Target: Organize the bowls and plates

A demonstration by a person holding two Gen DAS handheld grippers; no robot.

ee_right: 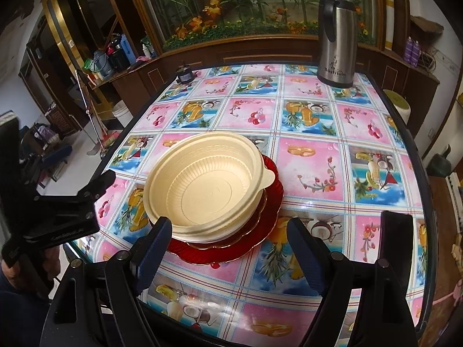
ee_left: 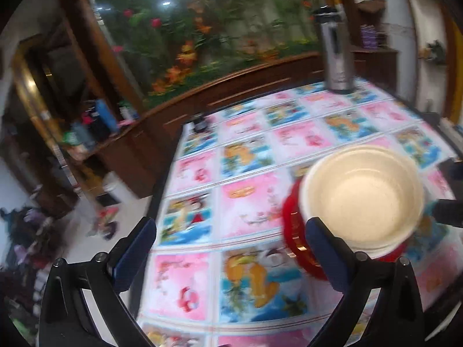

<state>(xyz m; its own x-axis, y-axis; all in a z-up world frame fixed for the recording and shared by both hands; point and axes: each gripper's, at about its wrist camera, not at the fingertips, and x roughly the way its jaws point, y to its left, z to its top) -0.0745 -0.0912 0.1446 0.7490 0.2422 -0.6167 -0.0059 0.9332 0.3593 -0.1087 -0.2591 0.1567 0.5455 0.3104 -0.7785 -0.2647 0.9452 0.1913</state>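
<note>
While your right gripper (ee_right: 225, 248) hovers low over the near edge of the surface (ee_right: 312, 156), its fingers (ee_right: 153, 248) stand spread with nothing between them. The cream bowl (ee_right: 202, 185) sits just ahead and slightly left of them, nested on a stack of red plates (ee_right: 269, 211), with the left fingertip almost at the bowl's near rim. A small tab on the bowl's rim points to the right, away from that finger.

Your left gripper (ee_left: 231, 248) is also spread wide and empty; in its blurred view the bowl lies off to its right, just past the right finger. The right hand looks the better placed to take the stack.

A bright cartoon-tile cloth in pink and blue covers the surface. A steel thermos jug (ee_right: 337, 40) stands at the far right. Behind is a wooden cabinet (ee_right: 260, 52) under a glass panel of artificial flowers (ee_right: 208, 3), with cluttered shelves (ee_right: 115, 55) to the left.
</note>
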